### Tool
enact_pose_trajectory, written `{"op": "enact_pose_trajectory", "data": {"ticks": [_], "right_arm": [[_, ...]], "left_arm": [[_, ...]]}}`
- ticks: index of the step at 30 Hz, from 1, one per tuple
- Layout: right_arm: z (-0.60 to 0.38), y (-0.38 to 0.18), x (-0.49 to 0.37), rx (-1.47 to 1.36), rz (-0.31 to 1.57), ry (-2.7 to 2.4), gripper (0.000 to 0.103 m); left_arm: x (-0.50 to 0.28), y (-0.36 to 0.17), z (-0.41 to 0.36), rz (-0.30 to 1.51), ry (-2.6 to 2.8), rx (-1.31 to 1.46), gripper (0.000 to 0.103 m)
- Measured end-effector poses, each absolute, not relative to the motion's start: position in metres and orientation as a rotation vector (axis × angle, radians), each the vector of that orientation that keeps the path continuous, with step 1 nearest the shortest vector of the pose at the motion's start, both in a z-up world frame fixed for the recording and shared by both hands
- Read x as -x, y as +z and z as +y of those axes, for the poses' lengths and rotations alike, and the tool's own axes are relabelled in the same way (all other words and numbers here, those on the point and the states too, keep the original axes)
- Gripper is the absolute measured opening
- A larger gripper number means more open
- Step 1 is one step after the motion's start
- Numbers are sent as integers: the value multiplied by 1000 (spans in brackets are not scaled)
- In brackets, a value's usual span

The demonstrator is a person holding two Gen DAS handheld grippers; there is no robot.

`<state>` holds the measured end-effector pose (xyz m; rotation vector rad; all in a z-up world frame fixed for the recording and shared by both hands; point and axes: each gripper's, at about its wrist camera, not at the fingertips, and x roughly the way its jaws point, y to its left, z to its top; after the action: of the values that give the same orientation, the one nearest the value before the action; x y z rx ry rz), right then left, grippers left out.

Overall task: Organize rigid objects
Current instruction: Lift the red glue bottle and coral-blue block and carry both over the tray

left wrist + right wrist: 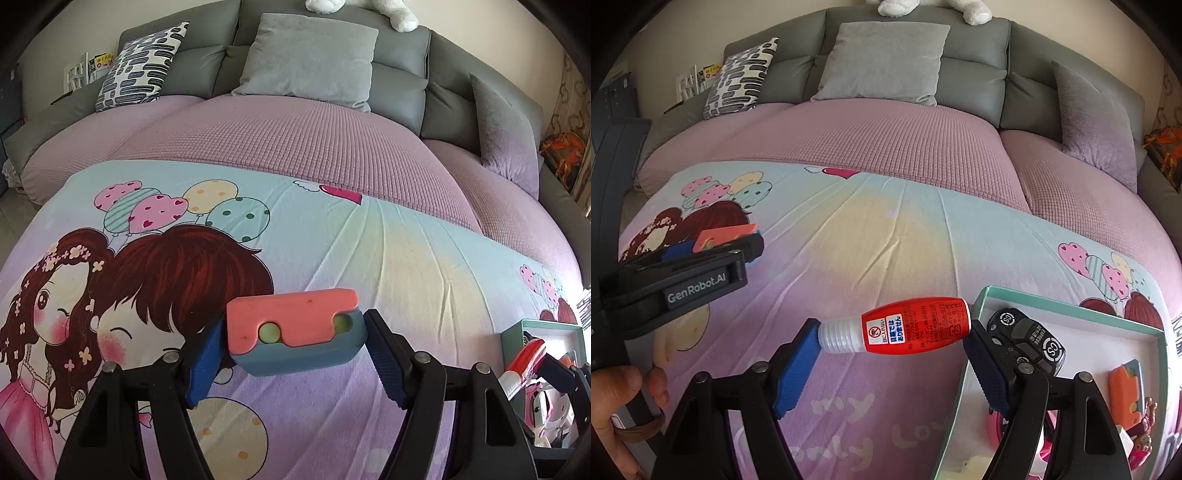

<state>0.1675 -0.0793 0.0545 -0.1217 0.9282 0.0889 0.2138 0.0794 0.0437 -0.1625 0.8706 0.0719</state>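
Red bottle (914, 326) with Japanese label print clamped lengthwise in right gripper (892, 354), just beside teal box (1071, 308). Pink-and-blue block (295, 326) gripped by left gripper (293, 360) marked "GenRobot.AI", above cartoon sheet (406, 258).

Coral-and-blue block (295, 328) with green dots, red bottle (908, 326) with clear neck, teal-rimmed box (1071, 314), cartoon balloon sheet (332, 236), mauve waffle cover (295, 133), grey cushions (310, 59)
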Motion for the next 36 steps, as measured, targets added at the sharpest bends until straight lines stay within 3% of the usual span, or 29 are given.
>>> {"op": "enact_pose_trajectory", "data": {"ticks": [14, 25, 36], "right_arm": [[-123, 99, -136, 54, 875, 14, 80], [-200, 117, -84, -42, 869, -194, 80], [-264, 90, -41, -126, 973, -303, 81]], "left_arm": [[-192, 74, 49, 823, 55, 104, 74], [-145, 119, -54, 810, -161, 37, 74], [-112, 106, -148, 893, -342, 21, 74]]}}
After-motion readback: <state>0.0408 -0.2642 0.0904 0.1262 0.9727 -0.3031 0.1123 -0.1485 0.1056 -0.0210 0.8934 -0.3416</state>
